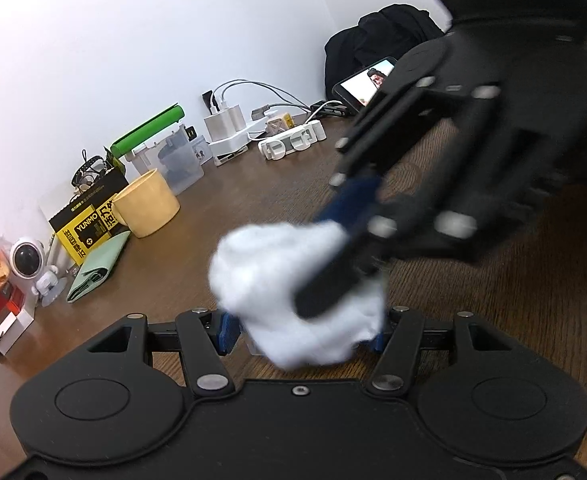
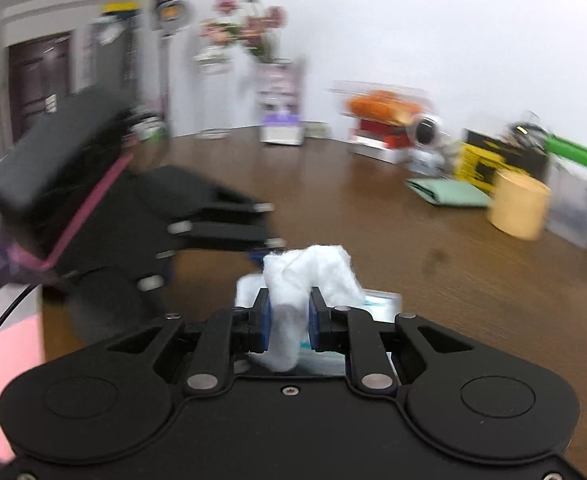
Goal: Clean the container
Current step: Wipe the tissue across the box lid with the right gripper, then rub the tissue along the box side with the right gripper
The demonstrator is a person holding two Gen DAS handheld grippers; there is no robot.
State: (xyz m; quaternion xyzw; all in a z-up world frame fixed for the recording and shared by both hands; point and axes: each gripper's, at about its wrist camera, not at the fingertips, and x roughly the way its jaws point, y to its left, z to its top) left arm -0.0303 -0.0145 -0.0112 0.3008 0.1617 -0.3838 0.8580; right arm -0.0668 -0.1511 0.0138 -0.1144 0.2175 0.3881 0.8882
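Right gripper (image 2: pixel 289 322) pinches a fluffy white cotton wad (image 2: pixel 307 270) over the small clear plastic container (image 2: pixel 377 304), which the left gripper (image 1: pixel 301 332) clamps low above the brown wooden table (image 1: pixel 233 184); best keep the container steady and wipe gently.

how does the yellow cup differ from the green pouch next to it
The yellow cup is a round, open-topped tub; the green pouch is flat and folded. The yellow cup stands upright and tall, while the green pouch lies low on the table. Both are pale, plain-coloured and sit untouched near the wall.
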